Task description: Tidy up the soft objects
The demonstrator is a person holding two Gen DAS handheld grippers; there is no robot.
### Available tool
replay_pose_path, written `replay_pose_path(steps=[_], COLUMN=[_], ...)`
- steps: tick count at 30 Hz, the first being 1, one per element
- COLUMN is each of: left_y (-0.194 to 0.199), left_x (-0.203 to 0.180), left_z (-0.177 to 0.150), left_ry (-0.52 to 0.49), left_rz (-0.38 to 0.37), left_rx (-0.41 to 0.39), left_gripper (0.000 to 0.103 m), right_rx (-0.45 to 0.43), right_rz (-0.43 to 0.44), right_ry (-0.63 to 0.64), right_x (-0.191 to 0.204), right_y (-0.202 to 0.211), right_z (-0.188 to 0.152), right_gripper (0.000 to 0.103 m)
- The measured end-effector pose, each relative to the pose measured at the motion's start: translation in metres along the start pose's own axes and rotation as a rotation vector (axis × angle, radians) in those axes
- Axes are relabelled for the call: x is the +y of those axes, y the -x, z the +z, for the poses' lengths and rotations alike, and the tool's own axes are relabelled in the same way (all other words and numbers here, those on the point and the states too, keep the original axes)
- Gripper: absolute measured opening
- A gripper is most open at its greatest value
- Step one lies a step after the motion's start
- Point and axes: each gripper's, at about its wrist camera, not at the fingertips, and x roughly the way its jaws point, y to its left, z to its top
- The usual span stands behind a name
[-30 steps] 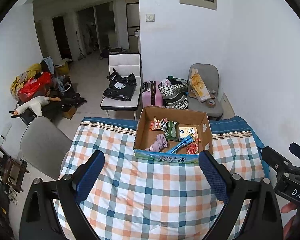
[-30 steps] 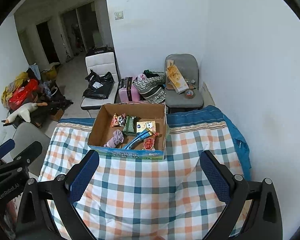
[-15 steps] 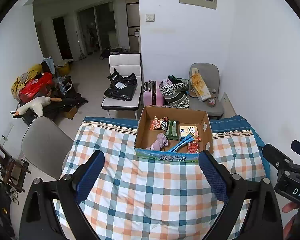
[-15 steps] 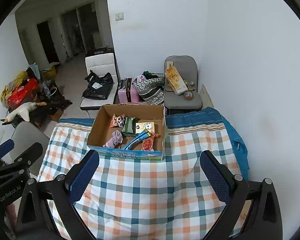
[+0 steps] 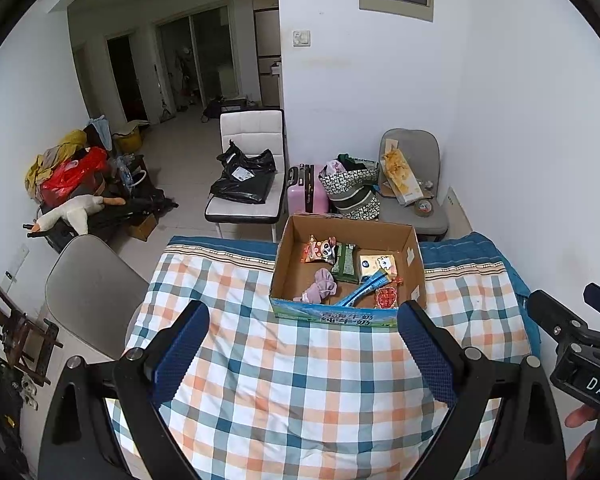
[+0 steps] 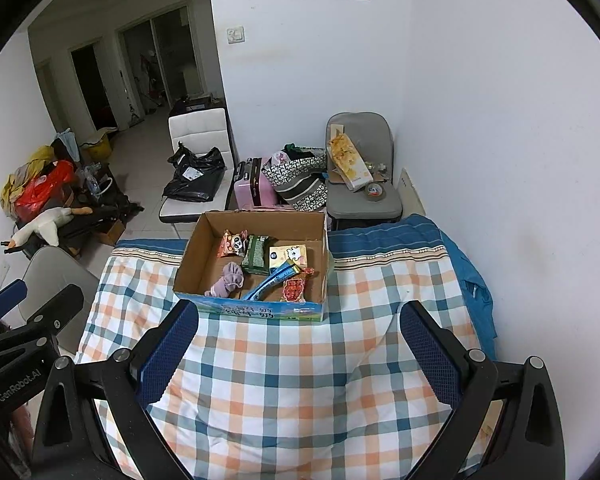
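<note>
Left wrist view: left gripper (image 5: 300, 336) spread wide and empty, held above the near part of the checked cloth (image 5: 284, 392). Cardboard box (image 5: 408, 240) stood at the cloth's far edge, holding a purple soft toy (image 5: 321, 286), snack packets (image 5: 346, 262) and a blue tube (image 5: 366, 288).

Right wrist view: right gripper (image 6: 300, 344) likewise spread and empty, level with its partner, the box (image 6: 192, 256) well ahead. Contents all boxed; fits sorting either finished or pending.
</note>
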Motion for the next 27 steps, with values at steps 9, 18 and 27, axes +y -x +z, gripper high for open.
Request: replay_pose_path(steps=[9, 18, 27], left_y=[0.0032, 0.0051, 0.0059], left_x=[0.0010, 0.0021, 0.0035], left_z=[0.0026, 0.0030, 0.0028], left_ry=[0.001, 0.000, -0.002], left_rz=[0.002, 0.003, 0.000], left_rx=[0.000, 0.003, 0.002], left_gripper=[0.096, 0.096, 0.096], right_rx=[-0.002, 0.000, 0.000], right_rz=[0.001, 0.004, 0.005], right_ry=[0.002, 0.003, 0.005], right_x=[-0.0020, -0.0018, -0.0008], right_y=[0.0026, 0.0051, 0.0076], right_z=[-0.0002, -0.0003, -0.0003], right_gripper=[0.103, 0.103, 0.103])
